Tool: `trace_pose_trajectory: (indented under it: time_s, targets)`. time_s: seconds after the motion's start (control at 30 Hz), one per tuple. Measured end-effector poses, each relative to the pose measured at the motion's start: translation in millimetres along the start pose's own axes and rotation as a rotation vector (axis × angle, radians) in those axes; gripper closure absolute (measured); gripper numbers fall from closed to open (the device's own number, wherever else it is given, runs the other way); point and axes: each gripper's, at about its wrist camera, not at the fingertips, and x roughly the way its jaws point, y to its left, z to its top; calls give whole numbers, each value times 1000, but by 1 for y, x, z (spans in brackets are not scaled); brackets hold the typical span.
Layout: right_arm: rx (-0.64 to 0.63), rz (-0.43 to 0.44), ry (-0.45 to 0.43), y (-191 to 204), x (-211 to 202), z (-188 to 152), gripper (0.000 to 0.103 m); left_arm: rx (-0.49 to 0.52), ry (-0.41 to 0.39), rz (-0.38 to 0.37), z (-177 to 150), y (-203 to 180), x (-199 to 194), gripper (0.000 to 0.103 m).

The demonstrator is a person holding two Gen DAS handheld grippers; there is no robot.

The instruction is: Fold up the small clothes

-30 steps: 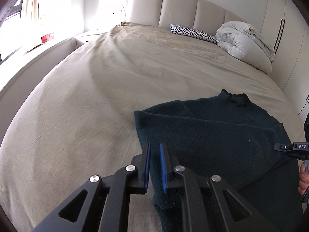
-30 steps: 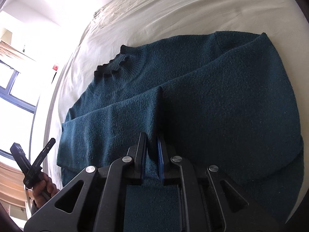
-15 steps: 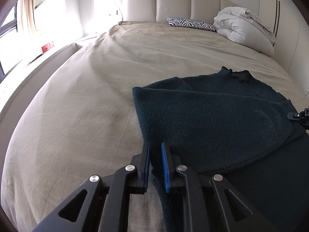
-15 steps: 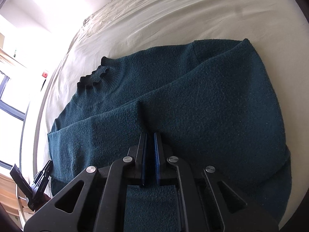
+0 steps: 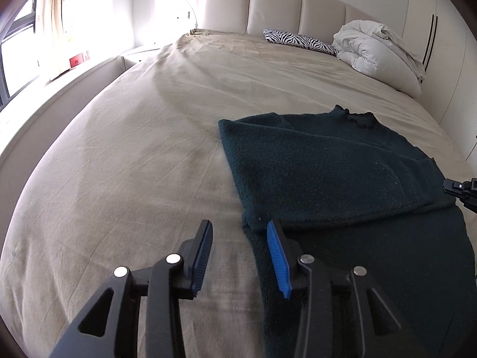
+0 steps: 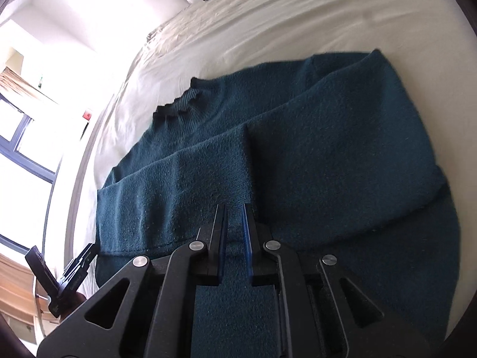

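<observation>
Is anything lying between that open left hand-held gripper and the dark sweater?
Nothing visible does. The left hand-held gripper hangs open right at the near edge of the dark teal sweater, with only bare beige bedsheet beneath it.

Sweater [image 5: 342, 173]: dark teal knit, plain throughout. Bed sheet [image 5: 134, 164]: beige, unpatterned; pillow [image 5: 298, 40]: black-and-white zebra stripe; duvet [image 5: 375, 50]: white; headboard [image 5: 274, 6]: cream. Left gripper [image 5: 240, 238] and right gripper [image 6: 234, 217]: black bodies, blue finger pads (both alike).
</observation>
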Motion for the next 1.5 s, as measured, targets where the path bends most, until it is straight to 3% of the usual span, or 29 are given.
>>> trace_pose_trajectory:
  time_s: [0.03,0.13,0.17,0.2,0.23,0.47,0.7,0.9,1.1,1.27,1.5]
  targets:
    - [-24,0,-37,3,-15,-4,91,-21,-3,-18,-7,4,-11,56]
    - [-67,-14,-132,9,-59,-24,68,-101,16,-74,-34,18,-40,37]
    - [-72,-24,-164,10,-73,-32,51,-122,24,-98,-44,21,-49,36]
    - [-77,-29,-198,11,-86,-43,43,-139,36,-118,-56,24,-57,35]
    - [-84,-31,-215,10,-97,-54,41,-154,52,-135,-67,26,-65,35]
    - [-25,-28,-135,-18,-150,-125,41,-186,156,-219,-135,18,-102,35]
    - [50,-91,-108,-76,-204,-181,41,-251,229,-283,-168,21,-123,35]
    - [133,-148,-73,-125,-230,-210,41,-252,246,-327,-177,23,-133,35]
    - [262,-90,36,-167,-228,-234,42,-257,296,-377,-184,24,-134,35]
    - [310,-22,39,-174,-234,-243,43,-244,344,-396,-188,23,-135,35]
    - [367,42,59,-177,-236,-250,52,-295,382,-431,-194,29,-133,35]
